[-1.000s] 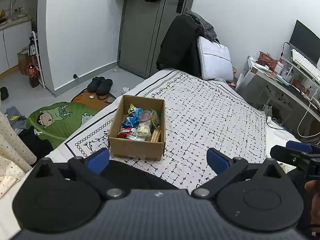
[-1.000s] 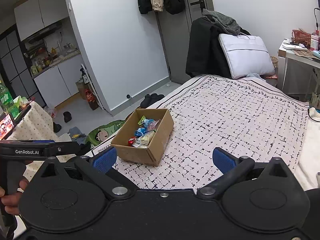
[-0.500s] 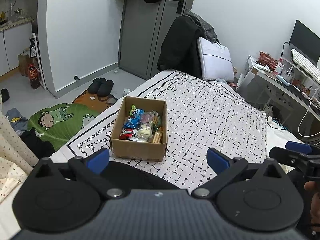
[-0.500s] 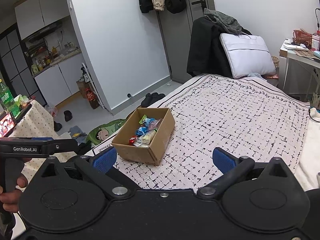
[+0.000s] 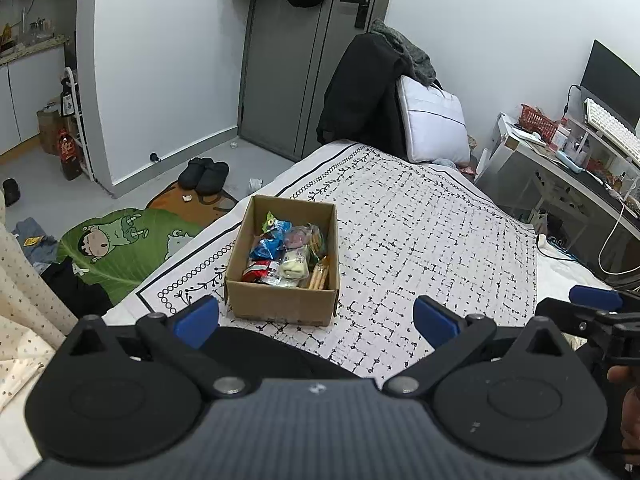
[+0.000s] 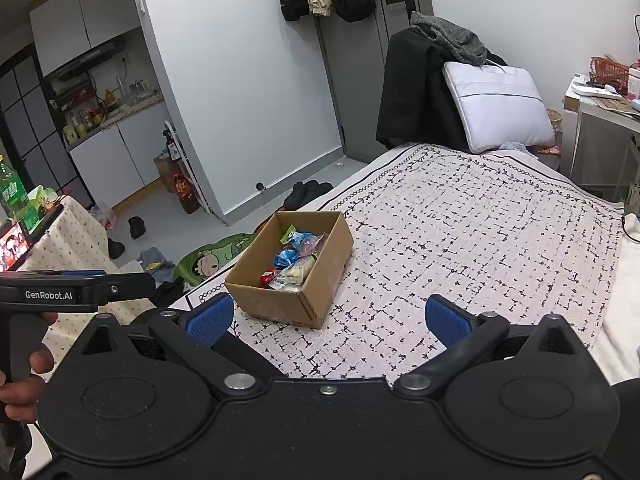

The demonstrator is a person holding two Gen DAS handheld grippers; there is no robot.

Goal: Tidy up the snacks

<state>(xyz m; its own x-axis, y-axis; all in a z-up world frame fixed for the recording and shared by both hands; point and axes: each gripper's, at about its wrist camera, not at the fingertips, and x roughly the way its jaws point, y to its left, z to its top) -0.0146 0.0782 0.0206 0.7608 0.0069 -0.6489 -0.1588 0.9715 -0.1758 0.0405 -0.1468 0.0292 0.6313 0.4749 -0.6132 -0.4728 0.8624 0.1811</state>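
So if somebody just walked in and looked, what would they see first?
Probably the brown cardboard box sitting on the patterned bed cover, because it is full of bright snack packets. Right in front are the two grippers, left gripper and right gripper, both with their blue fingers spread wide and holding nothing. Down on the floor to the left there is a green cartoon rug.

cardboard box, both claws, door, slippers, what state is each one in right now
cardboard box: open topped, upright on the bed, part full
snack packets: heaped inside the box
left claw: open, holding nothing
right claw: open, holding nothing
door: closed
slippers: paired on the floor
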